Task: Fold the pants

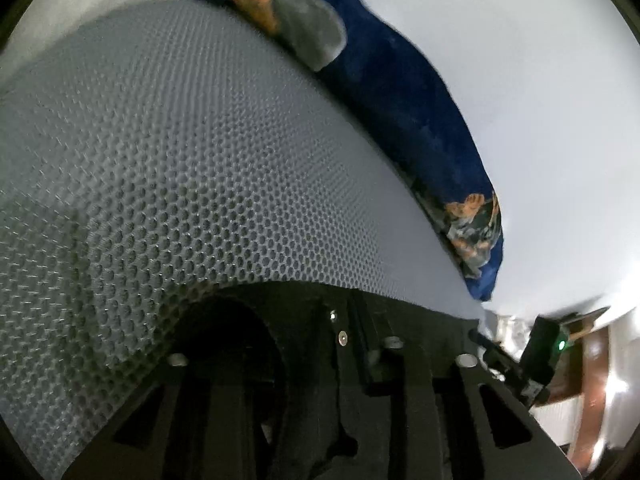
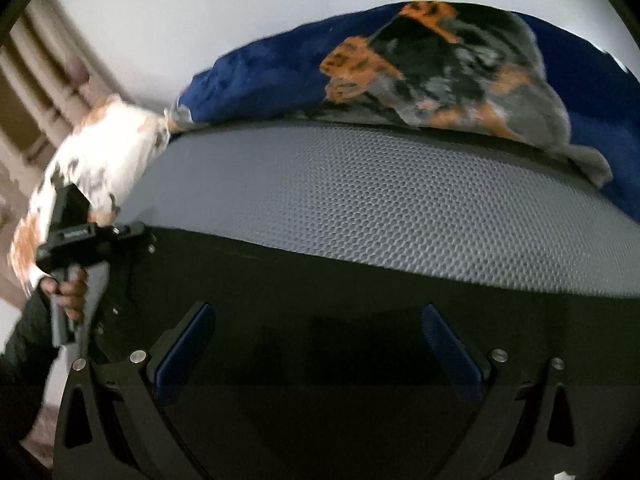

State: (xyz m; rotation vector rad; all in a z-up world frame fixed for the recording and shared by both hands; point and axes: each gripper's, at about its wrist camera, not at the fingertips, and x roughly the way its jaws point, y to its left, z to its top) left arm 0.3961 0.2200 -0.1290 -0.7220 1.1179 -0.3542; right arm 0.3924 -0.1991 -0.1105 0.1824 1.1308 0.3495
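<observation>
Two grippers are working: the left gripper (image 1: 320,420) is pinching together on the black pants (image 2: 320,320), the right gripper (image 2: 316,356) is hanging apart above them. Pants are lying on grey mesh (image 2: 360,192), folding barely started.

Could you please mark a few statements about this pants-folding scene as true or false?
1. A grey mesh fabric lies in front of a blue blanket. True.
2. The right tongs are shut tight. False: their fingers stand wide apart.
3. The blanket bears a patch of orange, grey and black. True.
4. The pads on the right tongs are red. False: they are blue.
5. A green light glows on the black device at the right of the left wrist view. True.
</observation>
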